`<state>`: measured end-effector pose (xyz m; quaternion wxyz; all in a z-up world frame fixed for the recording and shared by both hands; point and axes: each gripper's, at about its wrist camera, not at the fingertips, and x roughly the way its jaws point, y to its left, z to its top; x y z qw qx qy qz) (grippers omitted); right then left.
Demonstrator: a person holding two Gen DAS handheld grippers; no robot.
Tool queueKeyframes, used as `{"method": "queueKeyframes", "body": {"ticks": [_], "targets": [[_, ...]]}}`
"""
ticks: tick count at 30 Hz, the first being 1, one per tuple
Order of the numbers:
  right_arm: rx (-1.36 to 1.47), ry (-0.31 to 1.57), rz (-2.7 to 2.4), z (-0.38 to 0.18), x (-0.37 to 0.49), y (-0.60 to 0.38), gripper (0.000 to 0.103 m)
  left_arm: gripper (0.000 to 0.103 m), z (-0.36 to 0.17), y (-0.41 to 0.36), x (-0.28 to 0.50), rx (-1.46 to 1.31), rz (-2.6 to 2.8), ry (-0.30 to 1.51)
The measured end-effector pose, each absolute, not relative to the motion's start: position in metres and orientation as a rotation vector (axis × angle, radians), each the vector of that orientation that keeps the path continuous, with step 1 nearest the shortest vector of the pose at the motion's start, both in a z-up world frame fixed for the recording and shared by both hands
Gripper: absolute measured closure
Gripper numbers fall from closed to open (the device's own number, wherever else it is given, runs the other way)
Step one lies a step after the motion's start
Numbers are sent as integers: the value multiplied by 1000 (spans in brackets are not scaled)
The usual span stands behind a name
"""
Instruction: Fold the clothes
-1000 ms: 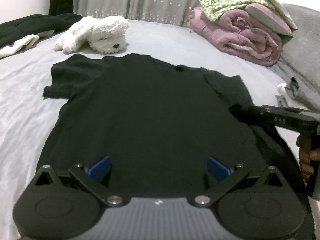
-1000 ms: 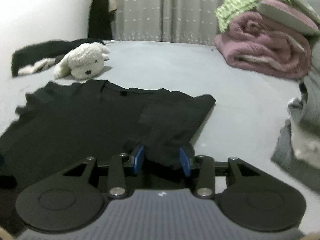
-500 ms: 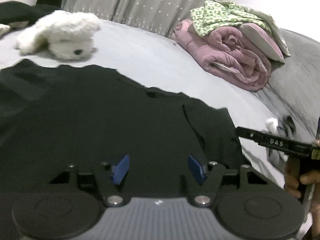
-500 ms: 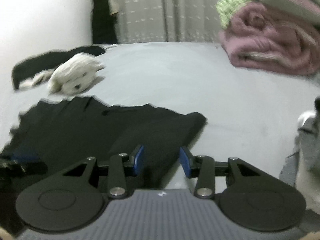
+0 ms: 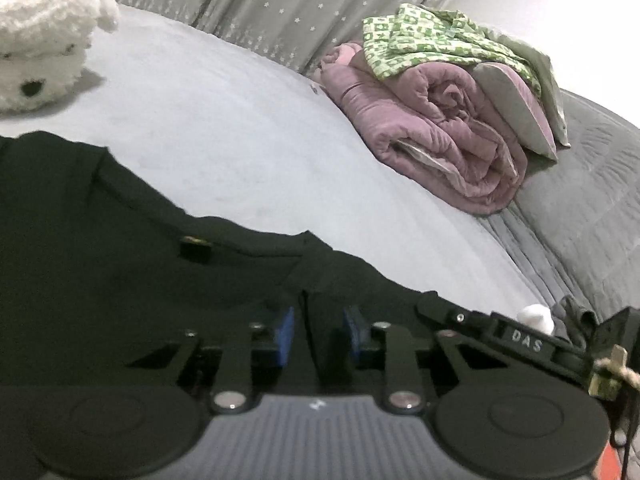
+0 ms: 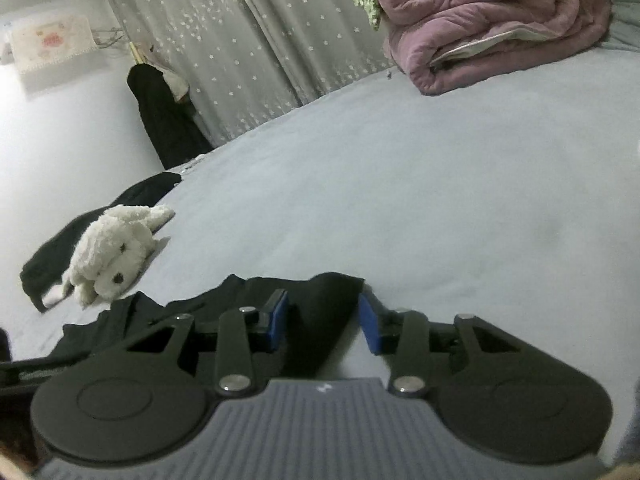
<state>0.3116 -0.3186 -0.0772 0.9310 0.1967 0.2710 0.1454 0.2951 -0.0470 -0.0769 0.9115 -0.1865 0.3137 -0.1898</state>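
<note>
A black T-shirt (image 5: 120, 264) lies flat on the grey bed, collar label up, its right sleeve folded inward. My left gripper (image 5: 318, 330) sits low over the right shoulder, jaws narrowed with dark cloth between the blue pads; I cannot tell if it grips. My right gripper (image 6: 322, 318) is open over the shirt's (image 6: 320, 304) folded sleeve edge, with black fabric rising between the pads, untouched on the right side. The right gripper's arm (image 5: 520, 340) also shows at the lower right of the left wrist view.
A white plush dog (image 6: 116, 248) lies beyond the shirt by a dark garment (image 6: 80, 232). A rolled pink quilt (image 5: 432, 140) with a green patterned cloth (image 5: 436, 36) and a grey blanket (image 5: 592, 208) are at the right. Curtains (image 6: 256, 52) hang behind.
My left gripper moved right and forward to the shirt's right shoulder and its jaws narrowed. My right gripper let go of the folded sleeve, opened wider and tilted.
</note>
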Motion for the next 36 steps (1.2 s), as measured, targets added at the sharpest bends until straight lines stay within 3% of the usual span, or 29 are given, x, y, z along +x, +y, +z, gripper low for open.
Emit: {"method": "queueKeyframes", "body": {"ticks": [1,2,3,7,14,17,19,20,21,25,32,33,35,36], "targets": [[399,555,297,-77,311,-318,72,98,-77,-50,299,-387,-395,643],[400,558,293,-78,312,-318,88,102,-78,-53,303,-390,-400,639],[408,557,284,-78,312,-319,94,102,-78,-56,306,-394,-404,635],[444,486,247,-74,307,-329,100,102,-78,-67,319,-383,-413,617],[396,533,204,-79,312,-325,99,99,-88,-70,330,-341,-385,658],[401,539,206,-81,312,-325,94,97,-84,-64,326,-348,-380,654],[398,535,210,-80,311,-325,92,82,-78,-63,314,-316,-379,627],[398,534,209,-80,310,-324,91,70,-74,-62,308,-301,-379,613],[397,533,208,-80,310,-324,90,67,-71,-62,302,-285,-379,599],[388,516,193,-75,306,-325,84,67,-63,-67,276,-230,-446,578],[277,543,236,-50,291,-319,83,67,-62,-88,235,-87,-585,624],[284,563,255,-49,290,-318,81,67,-63,-88,232,-82,-585,632],[305,606,276,-49,284,-316,64,67,-63,-86,228,-97,-581,648],[307,629,286,-49,281,-313,64,67,-63,-83,227,-115,-577,656]]}}
